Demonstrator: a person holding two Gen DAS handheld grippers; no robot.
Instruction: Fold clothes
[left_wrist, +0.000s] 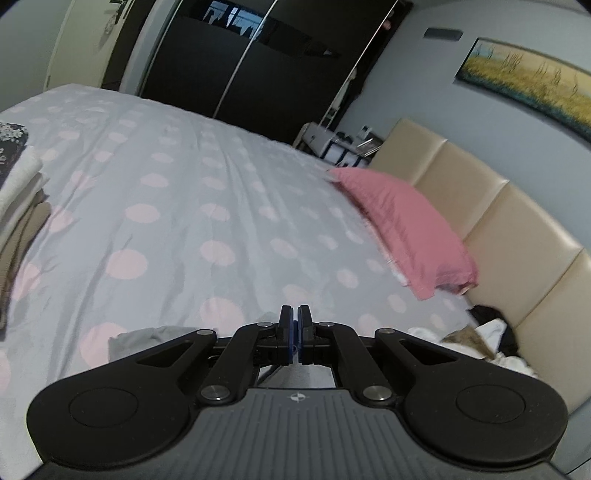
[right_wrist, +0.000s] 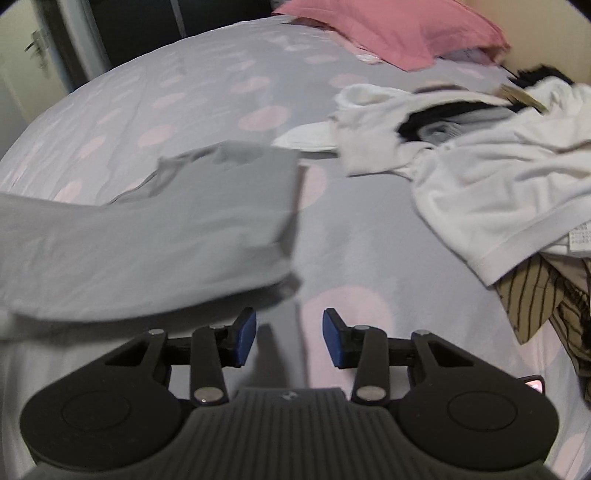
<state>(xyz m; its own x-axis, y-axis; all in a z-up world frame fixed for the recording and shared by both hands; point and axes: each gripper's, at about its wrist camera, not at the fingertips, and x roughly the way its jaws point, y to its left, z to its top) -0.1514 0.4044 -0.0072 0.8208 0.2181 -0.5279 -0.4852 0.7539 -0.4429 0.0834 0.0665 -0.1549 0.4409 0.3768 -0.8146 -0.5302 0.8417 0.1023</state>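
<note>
A grey garment lies partly folded on the spotted bed sheet, left of centre in the right wrist view. My right gripper is open and empty, just right of the garment's near corner. My left gripper has its pads pressed together; a grey piece of cloth shows just below and behind its fingers, and I cannot tell whether it is pinched. A heap of unfolded clothes, white, black and striped, lies at the right.
A pink pillow lies against the beige padded headboard. A stack of folded clothes sits at the bed's left edge. A dark wardrobe stands beyond the bed. The clothes heap also shows at the lower right.
</note>
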